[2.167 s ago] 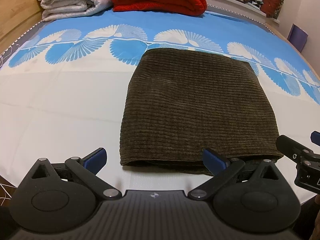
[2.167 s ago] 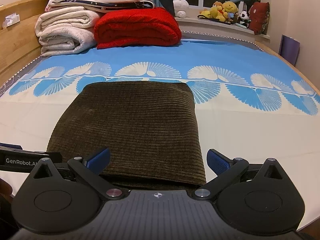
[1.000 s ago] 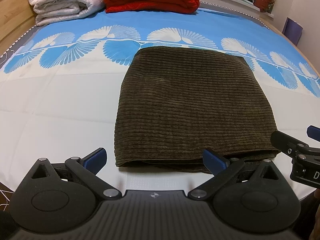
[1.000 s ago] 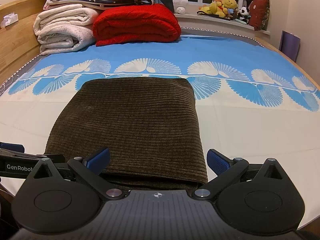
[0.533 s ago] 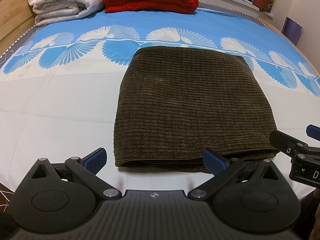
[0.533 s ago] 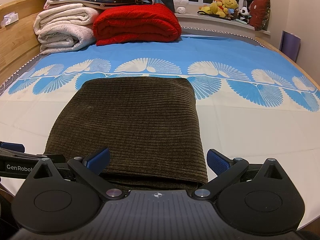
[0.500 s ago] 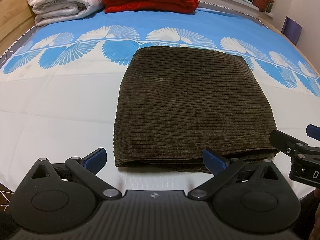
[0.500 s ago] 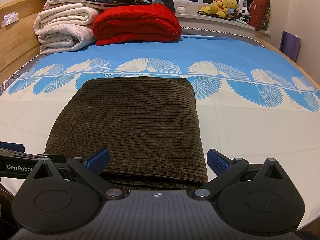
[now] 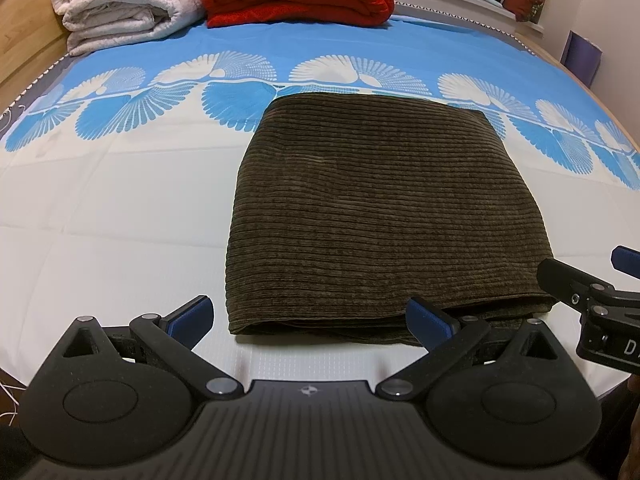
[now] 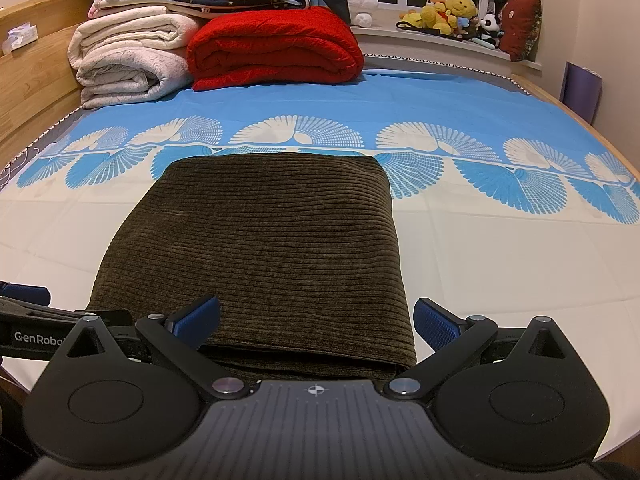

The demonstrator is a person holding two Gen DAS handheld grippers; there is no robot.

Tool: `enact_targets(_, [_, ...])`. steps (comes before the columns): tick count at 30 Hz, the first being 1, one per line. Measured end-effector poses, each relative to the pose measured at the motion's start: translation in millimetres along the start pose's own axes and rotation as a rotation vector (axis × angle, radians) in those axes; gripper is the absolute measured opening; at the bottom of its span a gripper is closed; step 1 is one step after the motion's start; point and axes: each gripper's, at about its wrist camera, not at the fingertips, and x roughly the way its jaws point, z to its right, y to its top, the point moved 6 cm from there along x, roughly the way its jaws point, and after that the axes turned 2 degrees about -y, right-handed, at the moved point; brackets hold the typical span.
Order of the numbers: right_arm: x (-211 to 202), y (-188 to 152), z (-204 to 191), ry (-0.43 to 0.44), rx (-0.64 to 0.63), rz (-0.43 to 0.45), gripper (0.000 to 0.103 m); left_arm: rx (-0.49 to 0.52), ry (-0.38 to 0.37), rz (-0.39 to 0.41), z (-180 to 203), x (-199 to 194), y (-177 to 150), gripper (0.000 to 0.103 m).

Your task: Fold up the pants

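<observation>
The dark olive corduroy pants [image 9: 380, 216] lie folded into a flat rectangle on the bed, also in the right wrist view [image 10: 260, 256]. My left gripper [image 9: 308, 316] is open and empty, just in front of the fold's near left corner. My right gripper [image 10: 316, 318] is open and empty, over the fold's near right part; it also shows at the right edge of the left wrist view [image 9: 592, 300]. The left gripper's side shows at the left edge of the right wrist view [image 10: 36, 320].
The bed [image 9: 100, 208] has a white and blue fan-pattern sheet. A red blanket [image 10: 276, 48] and white folded quilts [image 10: 128, 60] are stacked at the far end. Plush toys [image 10: 452, 12] sit on the window ledge. A wooden bed frame [image 10: 32, 92] runs along the left.
Both grippers stay open and nearly still. The pants have not moved; the views shifted only slightly since two seconds ago.
</observation>
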Motion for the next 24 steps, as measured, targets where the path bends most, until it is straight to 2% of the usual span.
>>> enact_targets(24, [-0.2,-1.3,-0.9,0.002,-0.003,-0.001,0.102,0.01,-0.003,0.006,1.9,-0.2,0.0,0.102])
